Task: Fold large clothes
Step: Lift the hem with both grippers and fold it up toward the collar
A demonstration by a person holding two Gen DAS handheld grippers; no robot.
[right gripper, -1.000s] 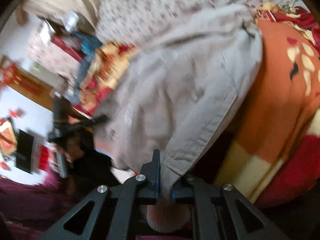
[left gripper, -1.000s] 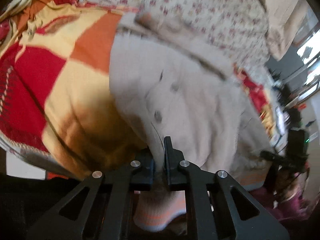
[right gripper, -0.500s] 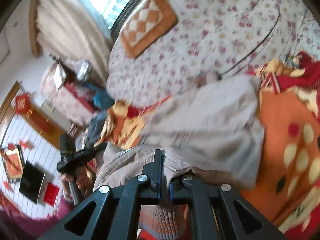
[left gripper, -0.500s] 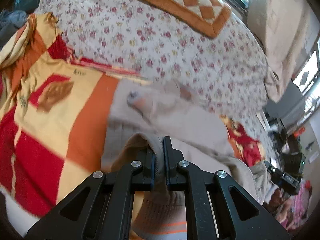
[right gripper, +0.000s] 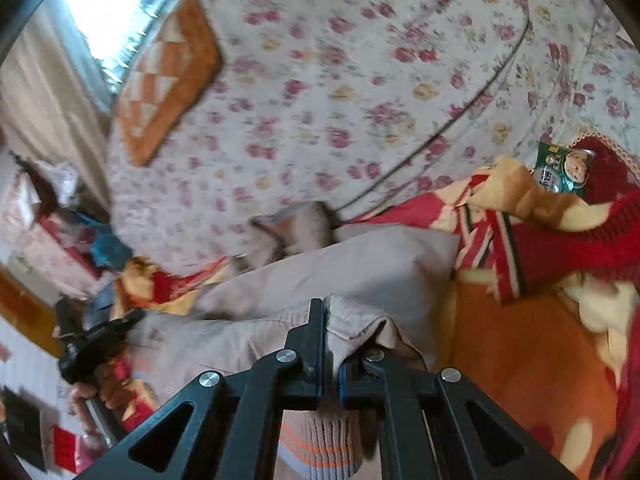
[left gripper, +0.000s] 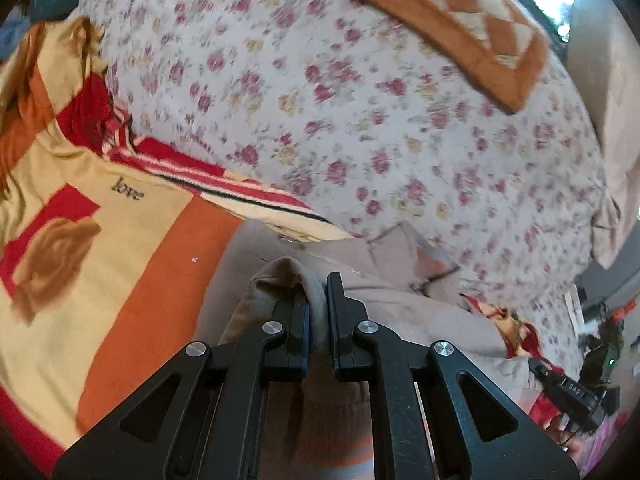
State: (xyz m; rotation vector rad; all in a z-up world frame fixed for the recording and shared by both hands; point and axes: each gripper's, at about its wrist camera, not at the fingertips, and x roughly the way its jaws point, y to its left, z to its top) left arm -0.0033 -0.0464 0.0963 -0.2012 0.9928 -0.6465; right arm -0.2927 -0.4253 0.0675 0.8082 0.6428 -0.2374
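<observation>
A beige jacket (left gripper: 400, 296) lies on the patterned blanket (left gripper: 132, 248) on the bed. My left gripper (left gripper: 318, 300) is shut on a fold of the jacket's hem and holds it low over the garment. My right gripper (right gripper: 330, 332) is shut on the other end of the jacket (right gripper: 360, 272) at its stitched edge. The striped knit cuff (right gripper: 320, 444) hangs below the right jaws. The jacket's collar (right gripper: 296, 228) lies at the far end against the floral sheet.
The floral bedsheet (left gripper: 360, 120) covers the far half of the bed, with an orange checkered cushion (left gripper: 460, 28) on it. A green snack packet (right gripper: 560, 168) sits on the red blanket (right gripper: 560, 240) at the right. The other gripper's handle (right gripper: 92, 344) shows at the left.
Both grippers have carried the jacket's lower edge forward and down over the garment, folding it towards the collar. The hanging jacket now lies flat.
</observation>
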